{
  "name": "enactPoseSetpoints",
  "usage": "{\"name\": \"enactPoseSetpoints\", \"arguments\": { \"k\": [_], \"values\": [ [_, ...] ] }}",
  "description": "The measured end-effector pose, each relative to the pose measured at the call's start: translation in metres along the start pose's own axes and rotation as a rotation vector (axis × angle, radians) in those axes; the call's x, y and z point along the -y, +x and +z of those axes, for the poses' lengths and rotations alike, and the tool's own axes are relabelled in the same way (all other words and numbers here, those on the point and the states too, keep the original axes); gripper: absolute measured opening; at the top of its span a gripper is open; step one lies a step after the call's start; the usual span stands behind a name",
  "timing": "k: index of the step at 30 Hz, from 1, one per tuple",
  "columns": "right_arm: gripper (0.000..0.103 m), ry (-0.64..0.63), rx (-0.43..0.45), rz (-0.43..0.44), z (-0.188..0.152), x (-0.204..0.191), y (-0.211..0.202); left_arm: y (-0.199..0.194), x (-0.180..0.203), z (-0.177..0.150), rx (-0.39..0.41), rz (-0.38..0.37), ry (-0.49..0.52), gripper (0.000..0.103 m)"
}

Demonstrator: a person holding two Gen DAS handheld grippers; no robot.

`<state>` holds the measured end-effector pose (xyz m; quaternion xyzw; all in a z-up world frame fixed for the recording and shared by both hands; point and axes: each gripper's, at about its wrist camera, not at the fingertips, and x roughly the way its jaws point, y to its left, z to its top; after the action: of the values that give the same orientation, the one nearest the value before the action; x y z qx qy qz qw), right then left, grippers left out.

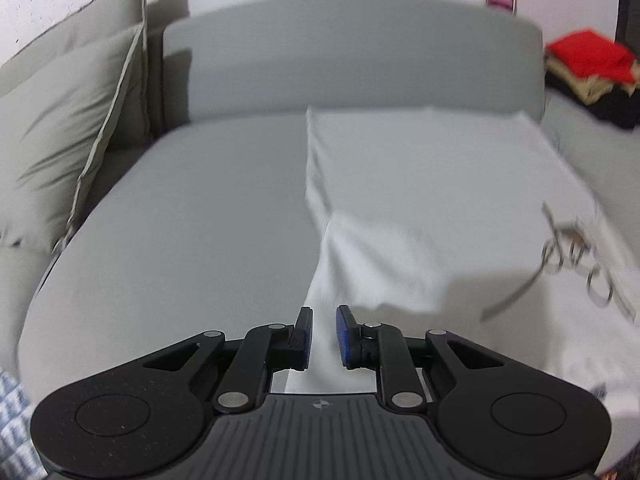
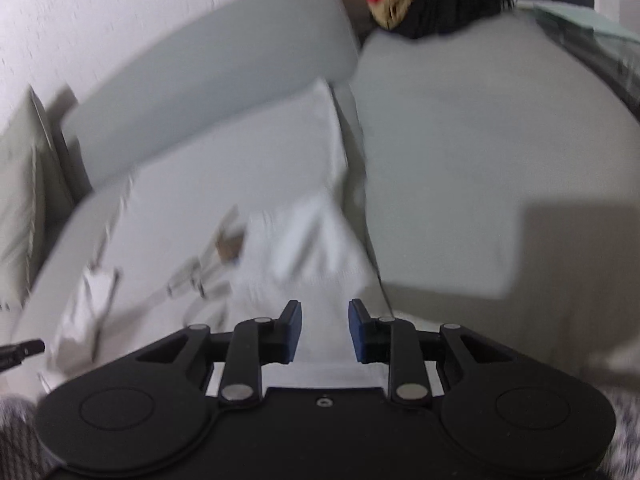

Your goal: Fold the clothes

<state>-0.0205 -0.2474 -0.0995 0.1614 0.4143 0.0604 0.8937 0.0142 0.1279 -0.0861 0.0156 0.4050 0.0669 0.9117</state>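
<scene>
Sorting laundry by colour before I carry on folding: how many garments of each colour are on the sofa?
White, spread on the seat with a printed design: 1, the white garment
Red, top of the far pile: 1, the red garment
Tan, in the pile: 1, the tan garment
Black, bottom of the pile: at least 1, the black clothing
Total: 4 visible

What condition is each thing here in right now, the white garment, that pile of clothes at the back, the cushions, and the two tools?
White garment: spread on the sofa, partly folded, print showing.
Pile of clothes: stacked, red piece on top.
Cushions: propped upright against the wall.
Left gripper: fingers slightly apart, white cloth between them.
Right gripper: fingers apart, over the garment.
</scene>
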Motion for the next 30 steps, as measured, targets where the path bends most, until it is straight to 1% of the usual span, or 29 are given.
{"name": "enactPoseSetpoints", "arguments": {
  "k": [1,2,3,5,6,7,8,10,11,13,15,17,20,24,25,26,27,30],
  "values": [
    [0.013,0.022,0.013,0.017,0.008,0.000,0.008,0.007,0.003,0.007,0.003,-0.014,-0.003,0.017],
    [0.009,0.054,0.017,0.038,0.014,0.001,0.017,0.014,0.006,0.015,0.005,-0.028,-0.006,0.017],
    [0.008,0.090,0.013,0.058,0.020,0.003,0.027,0.028,0.012,0.020,-0.024,-0.045,0.001,0.016],
    [0.006,0.164,-0.027,0.085,0.029,0.004,0.056,0.058,0.026,0.028,-0.090,-0.072,0.024,0.015],
    [0.006,0.181,-0.052,0.096,0.032,0.004,0.070,0.074,0.033,0.029,-0.127,-0.081,0.041,0.015],
    [0.006,0.189,-0.083,0.097,0.033,0.004,0.084,0.083,0.038,0.027,-0.133,-0.065,0.051,0.015],
    [0.006,0.191,-0.109,0.093,0.033,0.003,0.098,0.092,0.043,0.025,-0.138,-0.049,0.062,0.009],
    [0.006,0.178,-0.128,0.111,0.031,0.002,0.112,0.090,0.053,0.022,-0.115,-0.027,0.108,0.007],
    [0.006,0.172,-0.125,0.109,0.032,0.001,0.111,0.087,0.054,0.021,-0.108,-0.022,0.127,0.007],
    [0.006,0.160,-0.119,0.106,0.034,-0.001,0.106,0.074,0.046,0.021,-0.094,-0.043,0.107,0.010],
    [0.006,0.158,-0.075,0.110,0.037,0.000,0.090,0.055,0.030,0.022,-0.053,-0.088,0.029,0.014],
    [0.007,0.167,-0.030,0.110,0.040,0.004,0.077,0.043,0.016,0.026,-0.006,-0.089,-0.030,0.014],
    [0.007,0.201,-0.009,0.119,0.046,0.008,0.079,0.061,0.011,0.040,-0.028,-0.093,-0.088,0.014],
    [0.007,0.232,-0.069,0.139,0.054,0.000,0.121,0.113,0.029,0.050,-0.105,-0.096,-0.069,0.013],
    [0.007,0.230,-0.094,0.129,0.054,-0.001,0.137,0.117,0.033,0.050,-0.104,-0.089,-0.053,0.011],
    [0.003,0.231,-0.109,0.121,0.054,-0.002,0.150,0.120,0.037,0.050,-0.102,-0.083,-0.037,0.007],
    [0.000,0.237,-0.099,0.118,0.052,-0.001,0.155,0.123,0.042,0.051,-0.101,-0.076,-0.022,0.005],
    [0.000,0.252,-0.096,0.121,0.053,0.001,0.153,0.110,0.051,0.054,-0.098,-0.058,0.072,0.007]
  ]
}}
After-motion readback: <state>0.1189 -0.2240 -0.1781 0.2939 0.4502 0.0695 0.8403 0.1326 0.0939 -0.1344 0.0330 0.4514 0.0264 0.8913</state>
